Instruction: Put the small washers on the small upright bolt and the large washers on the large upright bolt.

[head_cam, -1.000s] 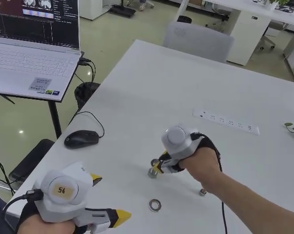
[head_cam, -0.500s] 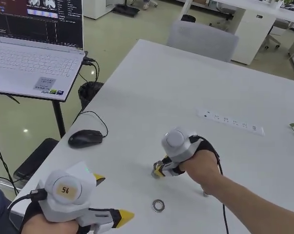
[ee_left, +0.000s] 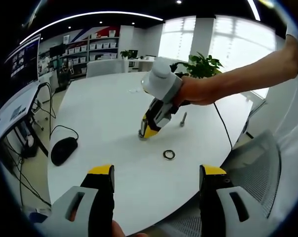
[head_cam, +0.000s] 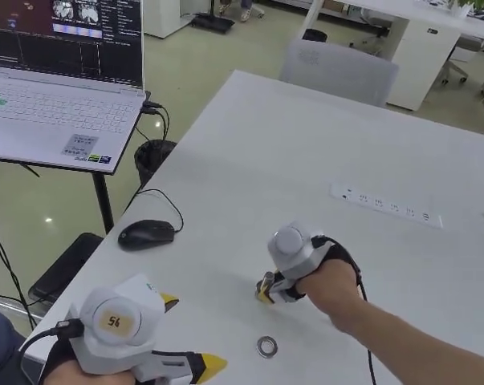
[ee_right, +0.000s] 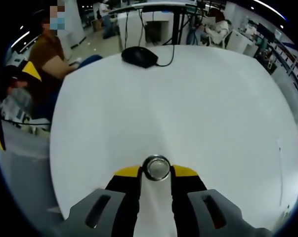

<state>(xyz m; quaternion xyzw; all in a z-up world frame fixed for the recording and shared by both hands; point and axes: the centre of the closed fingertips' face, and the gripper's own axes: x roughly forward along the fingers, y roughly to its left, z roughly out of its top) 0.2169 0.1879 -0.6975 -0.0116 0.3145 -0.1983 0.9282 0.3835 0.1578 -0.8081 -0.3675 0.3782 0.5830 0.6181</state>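
Fingers, right gripper [ee_right: 156, 174]: clenched on large washer [ee_right: 156, 167].
Fingers, left gripper [ee_left: 156, 172]: released, well apart from large washer.
Loose washer [head_cam: 266, 346]: flat on bench [head_cam: 306, 160], near large washer.

Left gripper [ee_left: 157, 171] jaws stand wide; right gripper [ee_left: 149, 131] tips at a bolt [ee_left: 141, 135], a washer [ee_left: 169, 154] lying near.

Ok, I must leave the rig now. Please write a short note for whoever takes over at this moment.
The left gripper: jaws open, empty, low at the near edge of the table.
The right gripper: jaws shut on a washer, down at the large bolt; seated or not, I cannot tell.
The small bolt stands upright, apart from it. A loose washer lies on the table, nearer the person.
Done: nothing confirmed.
Left to do: release this washer, then place the loose washer; its size is unclear.
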